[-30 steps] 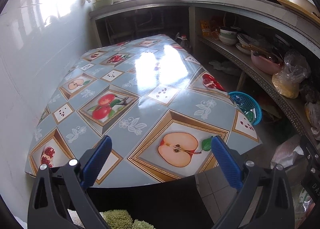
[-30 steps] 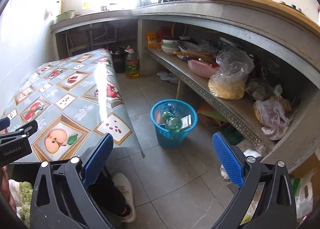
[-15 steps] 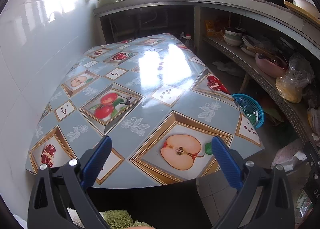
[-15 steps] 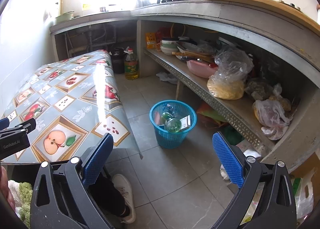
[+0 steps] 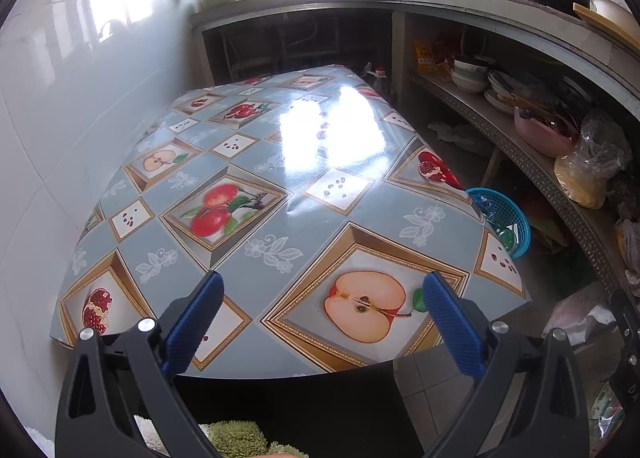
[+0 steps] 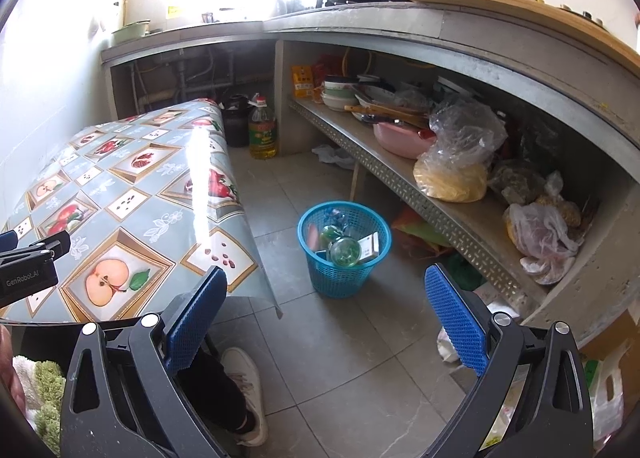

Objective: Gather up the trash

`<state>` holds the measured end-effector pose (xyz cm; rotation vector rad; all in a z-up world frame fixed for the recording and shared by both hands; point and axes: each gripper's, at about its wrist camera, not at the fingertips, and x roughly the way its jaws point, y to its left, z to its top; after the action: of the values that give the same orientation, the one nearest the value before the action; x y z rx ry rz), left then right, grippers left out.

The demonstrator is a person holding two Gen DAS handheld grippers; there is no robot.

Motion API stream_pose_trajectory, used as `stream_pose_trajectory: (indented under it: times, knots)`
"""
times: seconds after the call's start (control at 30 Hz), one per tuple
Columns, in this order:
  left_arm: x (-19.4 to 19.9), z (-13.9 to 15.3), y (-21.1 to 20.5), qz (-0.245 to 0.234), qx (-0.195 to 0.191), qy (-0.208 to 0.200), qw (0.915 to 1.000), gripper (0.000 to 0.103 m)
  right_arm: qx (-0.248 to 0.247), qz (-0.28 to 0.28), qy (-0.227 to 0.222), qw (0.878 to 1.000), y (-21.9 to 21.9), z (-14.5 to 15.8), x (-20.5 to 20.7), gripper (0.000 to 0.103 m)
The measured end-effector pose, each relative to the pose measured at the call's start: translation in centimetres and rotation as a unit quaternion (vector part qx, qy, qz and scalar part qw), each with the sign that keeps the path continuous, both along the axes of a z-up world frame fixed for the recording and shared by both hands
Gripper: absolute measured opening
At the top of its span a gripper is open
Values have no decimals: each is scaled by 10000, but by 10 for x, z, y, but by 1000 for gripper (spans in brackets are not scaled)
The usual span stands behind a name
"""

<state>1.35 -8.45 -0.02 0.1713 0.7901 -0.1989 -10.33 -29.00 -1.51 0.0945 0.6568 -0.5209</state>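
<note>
Both my left gripper and right gripper spread, empty; blue plastic mesh wastebasket right of table holds trash, possibly finished; I scan next.

My left camera sits low at the near edge of the tabletop, looking along it toward the window. My right camera faces the floor and the shelf, near the blue basket. Both views share the tabletop's near corner, the basket and the shelf.
</note>
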Motion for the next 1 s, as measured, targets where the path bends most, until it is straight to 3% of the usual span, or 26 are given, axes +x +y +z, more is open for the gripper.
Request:
stream_pose_trajectory:
  times: [1.0]
  knots:
    - [4, -2, 8, 117, -52, 69, 9999, 97, -143, 30, -46, 9999, 0, 7, 0, 96]
